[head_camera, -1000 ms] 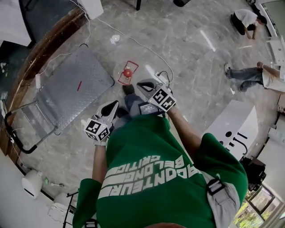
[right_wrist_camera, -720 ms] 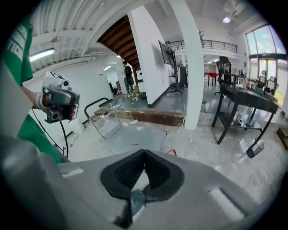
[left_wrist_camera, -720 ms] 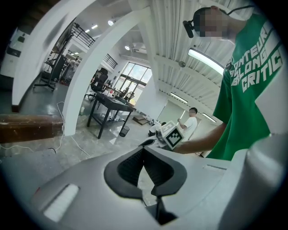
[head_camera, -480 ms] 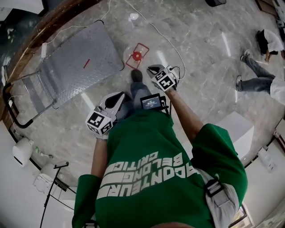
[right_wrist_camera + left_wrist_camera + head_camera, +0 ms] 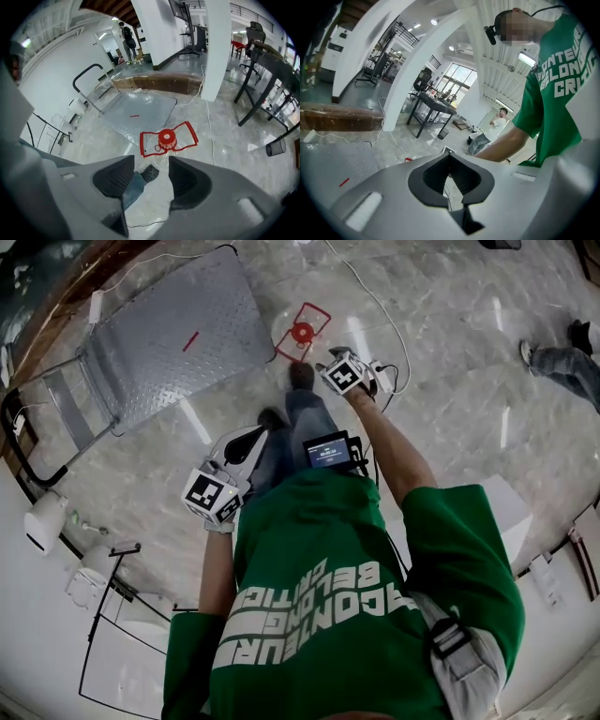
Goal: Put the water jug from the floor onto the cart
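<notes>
The cart (image 5: 178, 334) lies at your left, its flat deck bare and its push handle folded toward the wall. Your left hand-held gripper (image 5: 449, 159) hangs by your hip with its tips pressed together and nothing in them, so it plays no part for now.

The water jug (image 5: 302, 332) stands on the floor (image 5: 441, 409) just beside the cart's near corner, and nothing has lifted it yet. Your right hand-held gripper (image 5: 151, 161) points steeply down at it. Its jaws are opening, about half apart, with only your shoe (image 5: 149, 173) and bare floor showing between them. The jug's red cap (image 5: 167, 138) sits just beyond the tips.

You appear to be reaching for the jug. The next move likely calls for lowering the right jaws around the red carrying frame (image 5: 152, 140) or the neck, then closing firmly, since a full jug would be heavy.

The jug's clear body is nearly lost against the pale floor, so its fill level cannot be judged. Your torso hides the floor close to your feet.
</notes>
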### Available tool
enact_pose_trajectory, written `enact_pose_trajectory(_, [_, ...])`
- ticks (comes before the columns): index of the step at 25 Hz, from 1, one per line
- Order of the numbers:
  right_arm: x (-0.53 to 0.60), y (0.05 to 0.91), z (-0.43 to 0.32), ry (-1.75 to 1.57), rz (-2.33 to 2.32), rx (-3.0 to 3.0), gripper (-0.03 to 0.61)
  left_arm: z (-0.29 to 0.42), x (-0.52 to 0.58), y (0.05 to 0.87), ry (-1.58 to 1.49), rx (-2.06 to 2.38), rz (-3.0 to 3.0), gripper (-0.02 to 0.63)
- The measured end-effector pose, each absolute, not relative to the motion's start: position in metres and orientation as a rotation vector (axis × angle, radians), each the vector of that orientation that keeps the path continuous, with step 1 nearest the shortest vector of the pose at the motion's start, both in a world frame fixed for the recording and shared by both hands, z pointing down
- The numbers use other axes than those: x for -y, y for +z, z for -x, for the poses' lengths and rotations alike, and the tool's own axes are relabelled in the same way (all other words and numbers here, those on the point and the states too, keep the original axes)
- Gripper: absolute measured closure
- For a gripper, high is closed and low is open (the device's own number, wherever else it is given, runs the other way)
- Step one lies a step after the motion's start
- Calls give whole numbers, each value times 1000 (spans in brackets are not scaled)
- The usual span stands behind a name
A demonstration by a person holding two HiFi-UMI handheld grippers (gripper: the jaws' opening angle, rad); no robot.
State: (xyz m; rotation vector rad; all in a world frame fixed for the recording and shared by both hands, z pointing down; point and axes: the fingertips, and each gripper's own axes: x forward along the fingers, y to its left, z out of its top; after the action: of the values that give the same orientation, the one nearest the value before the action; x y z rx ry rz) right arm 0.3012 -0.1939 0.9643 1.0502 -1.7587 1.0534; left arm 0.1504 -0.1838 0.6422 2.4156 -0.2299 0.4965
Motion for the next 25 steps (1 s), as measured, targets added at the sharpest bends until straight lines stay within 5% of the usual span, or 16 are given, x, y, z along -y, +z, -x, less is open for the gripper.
enact_pose_trajectory(18, [231,1085,-296,1052,-1023,1676,122,-135,182,688,553,390,-2198,604])
enact_pose_trajectory(25, [229,1114,-285,1027,-959,1646,115,-144,181,695,558,409,-2156,604])
